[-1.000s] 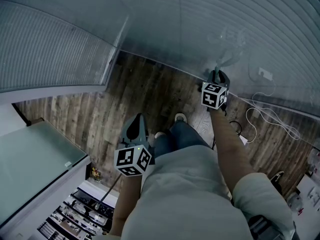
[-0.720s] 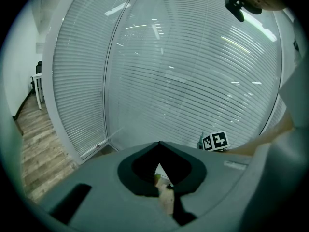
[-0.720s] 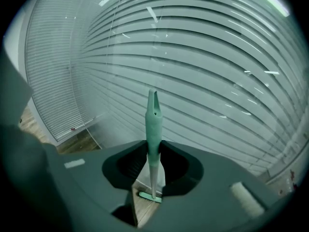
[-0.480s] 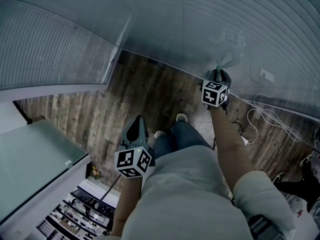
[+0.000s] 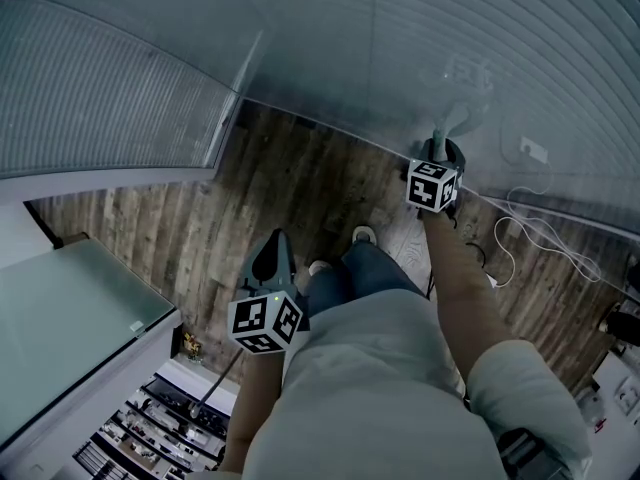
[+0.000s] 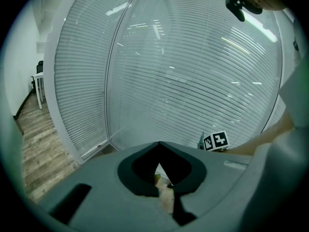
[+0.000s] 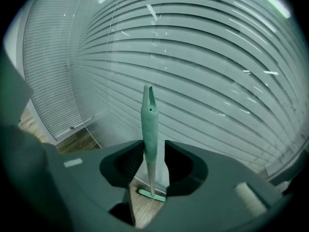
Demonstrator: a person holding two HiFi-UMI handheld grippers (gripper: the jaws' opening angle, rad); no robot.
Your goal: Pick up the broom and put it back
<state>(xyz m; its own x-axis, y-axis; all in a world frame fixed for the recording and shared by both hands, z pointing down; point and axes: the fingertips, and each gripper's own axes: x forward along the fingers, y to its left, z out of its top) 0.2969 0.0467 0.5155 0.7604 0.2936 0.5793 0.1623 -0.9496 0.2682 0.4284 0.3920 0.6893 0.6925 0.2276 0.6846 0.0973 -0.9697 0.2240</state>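
The broom (image 7: pixel 149 124) has a pale green handle and stands upright against the glass wall, its green head (image 7: pixel 151 194) on the wooden floor. My right gripper (image 7: pixel 154 144) is around the handle with its jaws opening: the handle lies near the left jaw and a gap shows on the right. In the head view the right gripper (image 5: pixel 437 154) is held out at the wall, with the handle tip (image 5: pixel 437 136) poking above it. My left gripper (image 5: pixel 272 255) hangs above the floor in front of me, shut and empty, its jaw tips meeting (image 6: pixel 158 143).
A glass wall with blinds (image 5: pixel 420 58) runs along the far side and turns a corner at the left (image 5: pixel 235 98). White cables (image 5: pixel 530 233) lie on the floor at the right. A white cabinet (image 5: pixel 70 318) stands at the left. My feet (image 5: pixel 340 251) are on the wooden floor. A dark shoe (image 5: pixel 622 326) shows at the right edge.
Both grippers have kept their places. At the right edge a person's dark legs came into view and have mostly gone again, leaving one shoe.
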